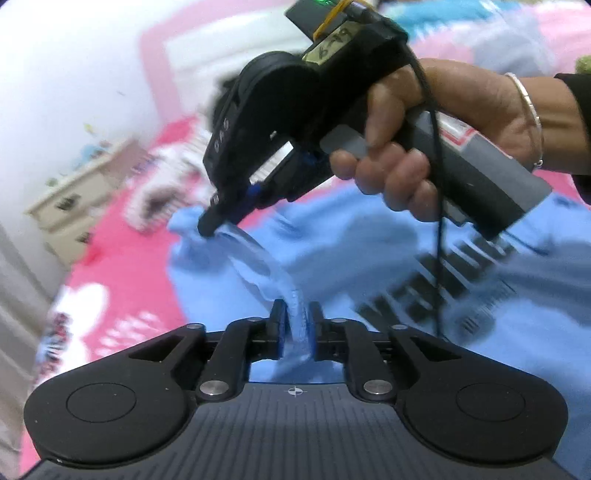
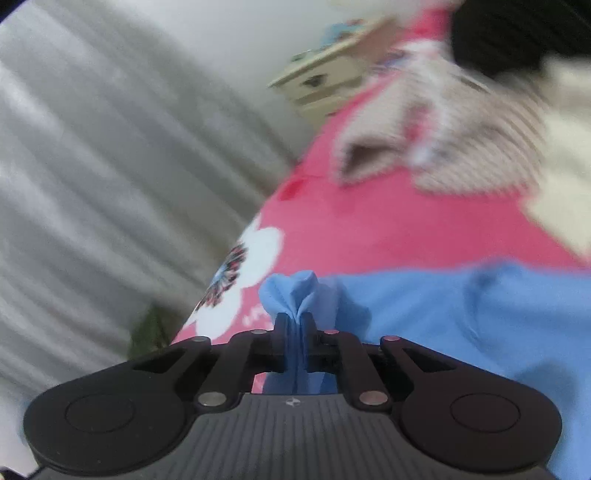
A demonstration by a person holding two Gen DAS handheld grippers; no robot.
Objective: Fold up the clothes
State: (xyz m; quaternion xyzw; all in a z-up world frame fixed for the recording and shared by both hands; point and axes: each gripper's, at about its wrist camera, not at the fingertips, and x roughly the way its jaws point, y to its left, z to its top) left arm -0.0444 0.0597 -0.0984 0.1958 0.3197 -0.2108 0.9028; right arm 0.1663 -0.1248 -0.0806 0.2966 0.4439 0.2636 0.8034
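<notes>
A light blue T-shirt (image 1: 351, 251) with dark lettering lies spread on a pink bedspread (image 1: 122, 280). My left gripper (image 1: 296, 323) is shut on a ribbed edge of the shirt, which runs taut up to my right gripper (image 1: 208, 225). A person's hand (image 1: 406, 147) holds that right gripper, whose tip pinches a bunched corner of the same shirt. In the right wrist view, my right gripper (image 2: 295, 323) is shut on a gathered fold of the blue T-shirt (image 2: 461, 314), and the cloth puffs out above the pads. Both views are blurred.
A striped garment (image 2: 461, 147) and a cream cloth (image 2: 561, 192) lie further back on the pink bedspread (image 2: 388, 229), with something black (image 2: 509, 33) beyond. A cream dresser (image 2: 325, 81) stands past the bed. A grey curtain (image 2: 110, 166) hangs along the bed's left side.
</notes>
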